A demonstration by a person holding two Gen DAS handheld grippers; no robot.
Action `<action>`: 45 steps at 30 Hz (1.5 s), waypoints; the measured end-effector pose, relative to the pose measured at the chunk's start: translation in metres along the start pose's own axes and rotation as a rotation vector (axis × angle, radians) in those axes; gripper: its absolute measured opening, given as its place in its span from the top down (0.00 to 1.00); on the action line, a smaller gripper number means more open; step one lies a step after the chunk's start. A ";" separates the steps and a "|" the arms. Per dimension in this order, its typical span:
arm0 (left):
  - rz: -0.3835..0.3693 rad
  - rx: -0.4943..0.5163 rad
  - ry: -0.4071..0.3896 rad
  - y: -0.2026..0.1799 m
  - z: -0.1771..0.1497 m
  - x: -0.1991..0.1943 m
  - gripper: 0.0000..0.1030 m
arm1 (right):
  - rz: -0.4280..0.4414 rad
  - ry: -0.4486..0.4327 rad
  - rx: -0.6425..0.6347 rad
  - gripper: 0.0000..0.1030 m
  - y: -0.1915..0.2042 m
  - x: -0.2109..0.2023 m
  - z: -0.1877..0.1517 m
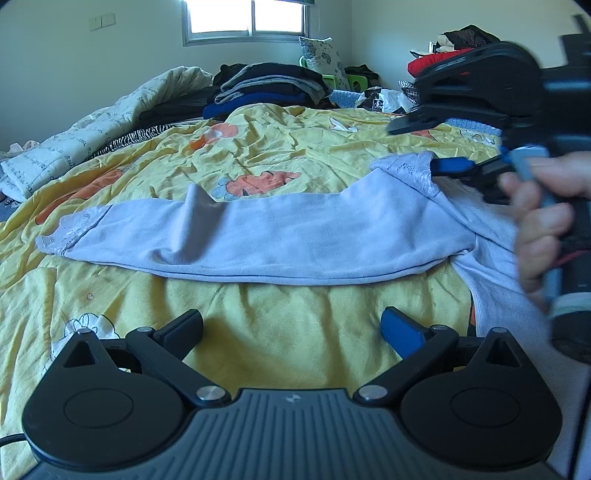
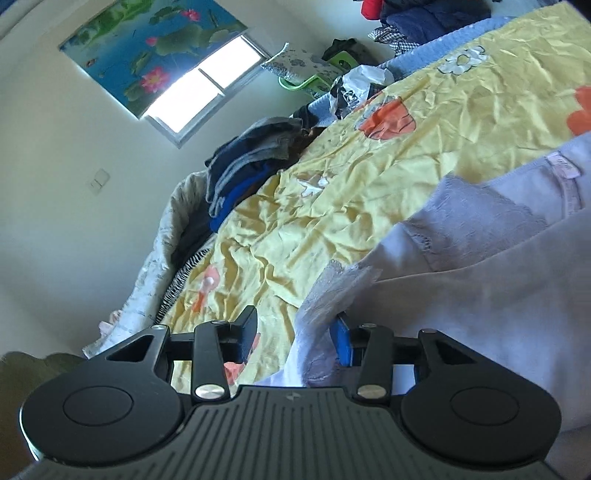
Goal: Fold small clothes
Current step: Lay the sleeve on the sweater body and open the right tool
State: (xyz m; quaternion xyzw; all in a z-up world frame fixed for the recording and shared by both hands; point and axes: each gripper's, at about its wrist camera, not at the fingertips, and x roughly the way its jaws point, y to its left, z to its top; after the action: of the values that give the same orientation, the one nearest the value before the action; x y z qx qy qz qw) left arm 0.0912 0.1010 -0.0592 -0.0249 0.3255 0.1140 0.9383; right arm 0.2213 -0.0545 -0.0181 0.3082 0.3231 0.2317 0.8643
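A pale lilac garment (image 1: 258,236) lay spread across the yellow flowered bedspread (image 1: 258,147), one sleeve folded over its body, lace trim showing at the cuff on the left. The left hand-held gripper (image 1: 291,328) hovered above bare bedspread just in front of the garment, its jaws wide apart and holding nothing. The right hand-held gripper (image 2: 293,336), gripped by a hand (image 1: 543,229) at the right of the left wrist view, stood at the garment's shoulder end with its jaws partly open; a lacy edge of fabric hung between them beside the blue pad, not pinched. A stack of dark folded clothes (image 1: 269,88) sat at the far side of the bed below the window (image 1: 247,18).
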 end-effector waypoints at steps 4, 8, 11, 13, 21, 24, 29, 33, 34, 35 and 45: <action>0.000 0.000 0.000 0.000 0.000 0.000 0.00 | 0.022 -0.021 0.012 0.56 -0.006 -0.017 0.003; 0.000 0.000 0.000 0.000 0.000 0.000 0.00 | 0.048 0.066 0.043 0.49 -0.011 -0.009 -0.001; -0.001 -0.001 0.000 0.000 0.000 0.000 0.00 | 0.027 0.084 0.028 0.50 -0.009 -0.006 -0.008; 0.000 0.000 0.000 0.000 0.000 0.000 0.00 | 0.083 0.072 0.009 0.49 -0.002 -0.012 -0.011; 0.000 0.000 0.000 0.000 0.000 0.000 0.00 | 0.167 0.219 -0.079 0.44 0.017 -0.004 -0.018; -0.001 -0.001 0.000 0.000 0.000 0.000 0.00 | 0.149 0.207 -0.122 0.44 0.024 -0.006 -0.022; 0.000 0.000 0.000 0.000 0.000 0.000 0.00 | 0.124 0.203 -0.028 0.42 0.008 -0.008 -0.018; -0.001 -0.001 0.000 0.000 0.000 0.000 0.00 | 0.057 0.230 -0.058 0.41 0.001 -0.005 -0.024; -0.001 -0.001 0.000 0.000 0.000 0.000 0.00 | 0.073 0.219 -0.040 0.41 0.000 -0.008 -0.025; -0.001 -0.001 0.000 0.000 0.000 0.000 0.00 | 0.089 0.206 -0.025 0.42 -0.001 -0.012 -0.024; -0.013 -0.007 0.007 0.001 0.000 0.000 0.00 | -0.006 0.158 -0.042 0.31 -0.009 -0.044 -0.019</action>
State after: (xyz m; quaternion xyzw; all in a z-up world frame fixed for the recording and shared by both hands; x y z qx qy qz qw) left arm 0.0905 0.1023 -0.0590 -0.0308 0.3281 0.1090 0.9378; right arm 0.1800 -0.0800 -0.0175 0.2698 0.3864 0.2594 0.8430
